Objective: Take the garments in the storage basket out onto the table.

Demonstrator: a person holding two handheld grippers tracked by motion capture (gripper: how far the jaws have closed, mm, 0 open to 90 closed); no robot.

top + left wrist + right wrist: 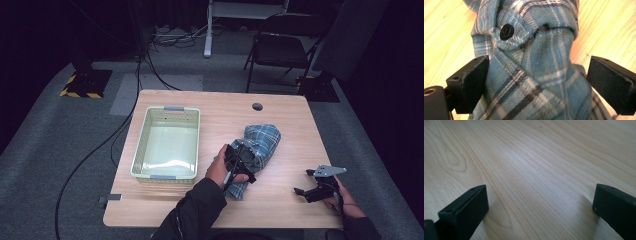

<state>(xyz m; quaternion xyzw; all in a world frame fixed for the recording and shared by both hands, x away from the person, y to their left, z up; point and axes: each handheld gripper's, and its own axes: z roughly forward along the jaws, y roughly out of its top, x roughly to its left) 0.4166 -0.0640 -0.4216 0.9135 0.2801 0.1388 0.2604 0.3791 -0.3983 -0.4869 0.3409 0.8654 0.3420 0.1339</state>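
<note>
Basket [166, 145] left of shirt [260, 145], seemingly empty; chair [282, 47] beyond table [280, 115].

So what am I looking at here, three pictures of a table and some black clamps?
A person sits at a wooden table holding a hand tool with two black jaws in each hand. The top picture comes from a camera overhead; the other two come from cameras riding on the tools. On the table lie a pale green basket and a crumpled blue plaid shirt. The left gripper straddles the shirt with its jaws wide; the cloth is not visibly pinched. The right gripper rests open over bare wood, holding nothing.
</note>
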